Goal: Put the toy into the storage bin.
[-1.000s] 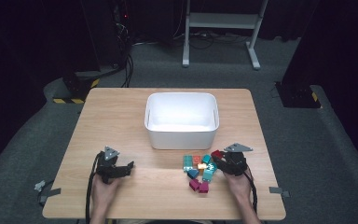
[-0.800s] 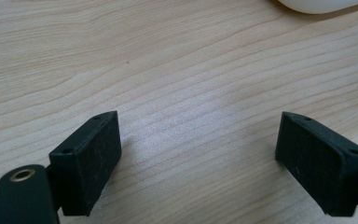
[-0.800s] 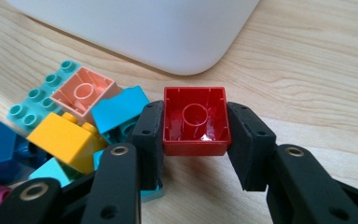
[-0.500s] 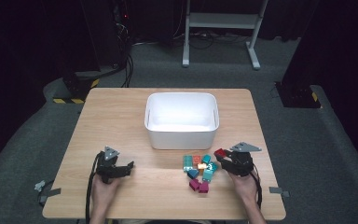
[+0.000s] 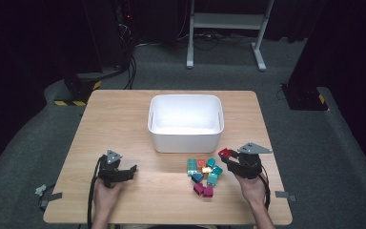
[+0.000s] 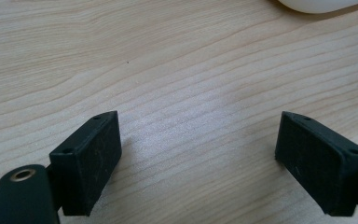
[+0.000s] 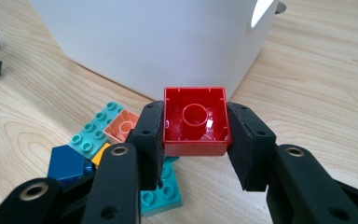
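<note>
- right gripper [image 7: 195,140] fingers clamped on red brick [image 7: 195,122], hollow underside facing its camera, pads [image 7: 150,135] pressing both side walls
- in high view red brick [image 5: 225,152] held above bench [image 5: 124,124], just right of the brick pile, in front of white bin's [image 5: 186,136] right corner
- right gripper [image 5: 228,156] points toward the bin
- brick pile [image 5: 204,174] on bench below/left of held brick: teal, orange, blue, magenta pieces, close together
- teal brick [image 7: 162,196] and blue brick [image 7: 66,162] lie under the fingers in right gripper view
- left gripper [image 5: 129,170] at bench front left, well apart from pile
- left gripper [image 6: 196,158] fingers spread wide, nothing between, bare wood under them
</note>
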Motion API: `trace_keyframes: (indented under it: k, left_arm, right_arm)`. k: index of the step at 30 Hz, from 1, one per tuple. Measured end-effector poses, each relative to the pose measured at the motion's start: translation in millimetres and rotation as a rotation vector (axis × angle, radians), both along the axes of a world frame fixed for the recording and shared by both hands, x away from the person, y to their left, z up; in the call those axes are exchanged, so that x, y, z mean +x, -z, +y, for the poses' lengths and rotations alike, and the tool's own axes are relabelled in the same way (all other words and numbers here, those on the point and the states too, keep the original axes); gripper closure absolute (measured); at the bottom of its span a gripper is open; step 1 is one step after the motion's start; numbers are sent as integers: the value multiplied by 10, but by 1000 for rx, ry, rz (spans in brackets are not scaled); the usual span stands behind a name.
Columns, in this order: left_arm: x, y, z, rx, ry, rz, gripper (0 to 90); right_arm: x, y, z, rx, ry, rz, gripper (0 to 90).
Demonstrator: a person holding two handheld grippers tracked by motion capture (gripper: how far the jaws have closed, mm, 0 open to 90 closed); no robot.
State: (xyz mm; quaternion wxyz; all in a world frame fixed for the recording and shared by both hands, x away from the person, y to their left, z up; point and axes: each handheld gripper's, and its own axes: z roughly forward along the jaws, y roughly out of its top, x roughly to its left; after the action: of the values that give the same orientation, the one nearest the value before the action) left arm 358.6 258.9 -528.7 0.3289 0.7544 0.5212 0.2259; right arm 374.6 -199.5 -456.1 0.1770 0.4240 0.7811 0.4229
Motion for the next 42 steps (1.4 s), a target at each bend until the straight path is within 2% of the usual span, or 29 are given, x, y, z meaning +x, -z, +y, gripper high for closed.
trace_keyframes:
  k: [5, 8, 18, 22, 24, 33, 36, 40, 42]
  left_arm:
    - [-1, 0, 0, -1, 0, 0, 145]
    - [-2, 0, 0, 0, 0, 0, 144]
    - [-1, 0, 3, 0, -1, -2, 146]
    - [-1, 0, 3, 0, -1, -2, 148]
    - [-1, -1, 3, 0, -1, -2, 148]
    - [-4, -1, 3, 0, 1, -1, 149]
    - [-4, -1, 3, 0, 1, -1, 149]
    - [-4, 0, 3, 0, 1, -2, 149]
    - [-3, 0, 4, -1, 2, -2, 150]
  right_arm:
    - [-6, -44, -4, -1, -3, 4, 590]
    - [-31, -123, -19, 9, -13, -19, 590]
    - [-48, -243, -8, 26, -20, -20, 590]
    - [-56, -285, 4, 9, -25, -15, 590]
    - [-69, -354, -12, 22, -24, -35, 590]
    - [-63, -543, 37, 55, -56, -52, 590]
    - [-50, -589, 36, 65, -63, -34, 591]
    - [-37, -668, 44, 52, -68, -38, 590]
    - [-16, -753, 37, 71, -71, -46, 591]
